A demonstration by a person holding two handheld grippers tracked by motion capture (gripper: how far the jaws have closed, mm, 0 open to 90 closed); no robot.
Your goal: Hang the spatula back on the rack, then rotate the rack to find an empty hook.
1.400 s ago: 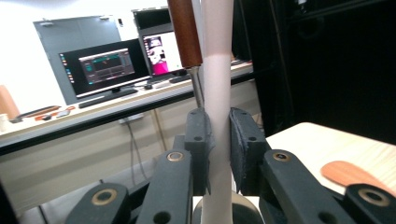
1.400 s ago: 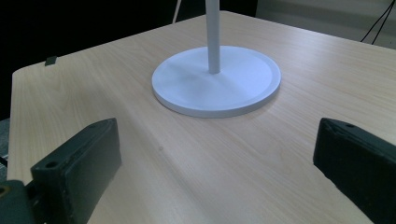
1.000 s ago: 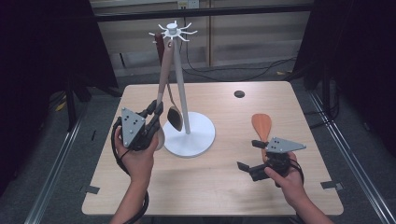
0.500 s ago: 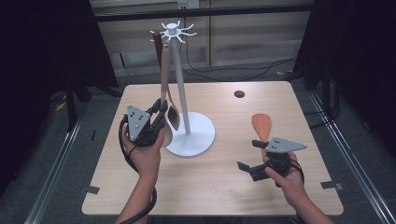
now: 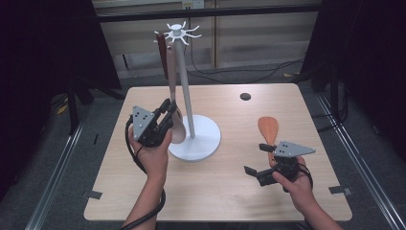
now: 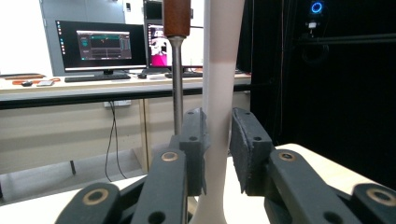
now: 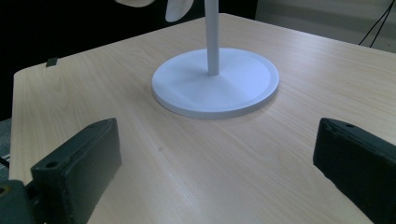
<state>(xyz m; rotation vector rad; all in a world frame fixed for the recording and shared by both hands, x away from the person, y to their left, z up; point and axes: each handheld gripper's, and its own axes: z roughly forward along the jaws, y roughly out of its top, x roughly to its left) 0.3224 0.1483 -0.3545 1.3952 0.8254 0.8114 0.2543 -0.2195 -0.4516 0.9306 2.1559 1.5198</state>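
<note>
Leftward hand and its tongs (image 5: 170, 109) have edged in toward the white stand (image 5: 184, 91) and sunk a little, while the right hand has kept its place. The left tongs sit around the shaft of the pale spoon (image 5: 178, 129), pads against it on both sides, though the jaws have just been easing apart slightly with the shaft between them. The spoon hangs close beside the stand's pole, its bowl low over the round base. Whether its top end is seated on one of the hooks (image 5: 179, 32) cannot be made out. That is the main risk: if the grip loosens before the end is properly caught, the spoon will likely slide down and clatter onto the base or the desk (image 5: 215, 191). A sideways tug with the pads closed on it could also lean the tall, narrow stand, since only its base steadies it. The brown-handled utensil (image 5: 163, 55) hangs just behind the near pad, its metal shaft almost touching it in the left gripper view, so a careless withdrawal might swing it or knock it from its hook. The right tongs (image 5: 257, 158) rest wide open on the desk with nothing between them, the orange spatula (image 5: 268, 129) just beyond, well apart from the stand and unlikely to interfere.
</note>
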